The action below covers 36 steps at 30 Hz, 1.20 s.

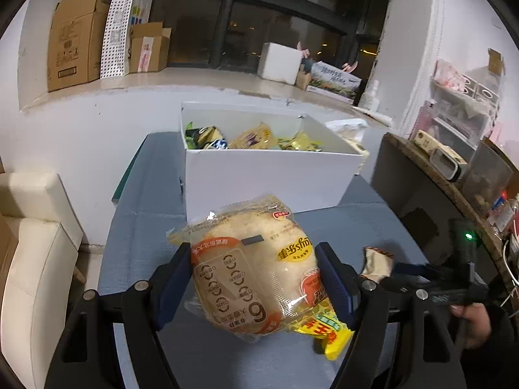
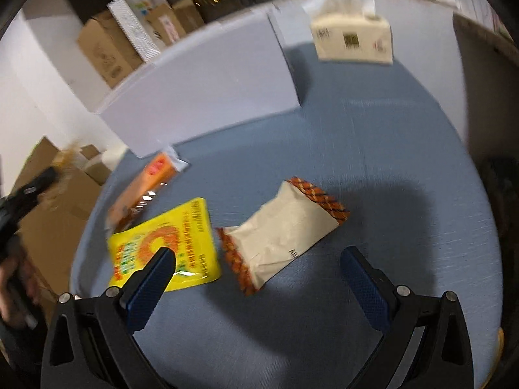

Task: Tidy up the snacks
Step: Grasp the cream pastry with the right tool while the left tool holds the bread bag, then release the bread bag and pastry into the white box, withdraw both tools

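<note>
Left tongs (image 1: 253, 278) grip the bun (image 1: 256, 269); right tongs (image 2: 259, 269) gape wide. Lift clear over the box (image 1: 259, 171) wall ahead before releasing.

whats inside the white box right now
The white box holds several snack packets, yellow, green and blue, heaped against its far wall. Its near wall hides the bottom and anything lying lower.

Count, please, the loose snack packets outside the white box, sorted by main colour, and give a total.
Clear with pale rice cracker: 1, held in the left hand-held gripper
Yellow packet: 1
Beige packet: 1
Orange packet: 1
Total: 4
</note>
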### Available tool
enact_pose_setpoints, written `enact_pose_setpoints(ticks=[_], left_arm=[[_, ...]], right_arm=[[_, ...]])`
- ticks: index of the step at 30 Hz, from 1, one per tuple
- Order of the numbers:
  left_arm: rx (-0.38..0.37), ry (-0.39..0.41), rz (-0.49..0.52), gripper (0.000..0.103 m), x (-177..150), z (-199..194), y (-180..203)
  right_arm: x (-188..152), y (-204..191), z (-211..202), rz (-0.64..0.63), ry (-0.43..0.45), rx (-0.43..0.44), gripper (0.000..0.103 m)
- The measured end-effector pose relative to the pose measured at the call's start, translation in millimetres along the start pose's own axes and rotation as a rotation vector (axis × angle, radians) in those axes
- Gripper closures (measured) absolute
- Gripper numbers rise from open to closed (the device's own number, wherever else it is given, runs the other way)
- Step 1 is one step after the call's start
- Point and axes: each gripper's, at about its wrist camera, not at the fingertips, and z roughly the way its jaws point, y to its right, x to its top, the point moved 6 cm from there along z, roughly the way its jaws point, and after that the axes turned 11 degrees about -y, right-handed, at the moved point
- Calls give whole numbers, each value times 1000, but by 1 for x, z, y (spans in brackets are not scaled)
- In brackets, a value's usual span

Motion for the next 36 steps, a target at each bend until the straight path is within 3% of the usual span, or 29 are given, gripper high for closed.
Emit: enact_pose_setpoints(ticks=[6, 8, 10, 11, 12, 13, 19, 25, 30, 36], left_arm=[[-13, 14, 2, 23, 1, -5, 2], [-9, 19, -1, 23, 0, -7, 3], [-9, 20, -4, 23, -2, -8, 2], [-9, 19, -5, 23, -3, -7, 1], [-9, 17, -5, 23, -3, -7, 1], [-9, 18, -5, 23, -4, -6, 0], [-16, 25, 19, 23, -4, -5, 7], [-42, 49, 22, 23, 11, -12, 12], [-70, 85, 31, 23, 45, -15, 19], [-70, 100, 32, 23, 109, 1, 18]], right_arm=[[19, -15, 19, -74, -20, -5, 0], [19, -21, 21, -114, -22, -52, 8], [17, -26, 22, -159, -20, -118, 29], [14, -26, 22, -183, -19, -149, 34], [12, -25, 20, -196, -14, -163, 51], [11, -24, 18, -195, -9, -160, 56], [11, -23, 2, -188, 52, -116, 60], [28, -35, -42, -196, 167, -81, 60], [66, -50, -75, -195, 242, -24, 60], [132, -70, -100, -142, 309, 65, 60]])
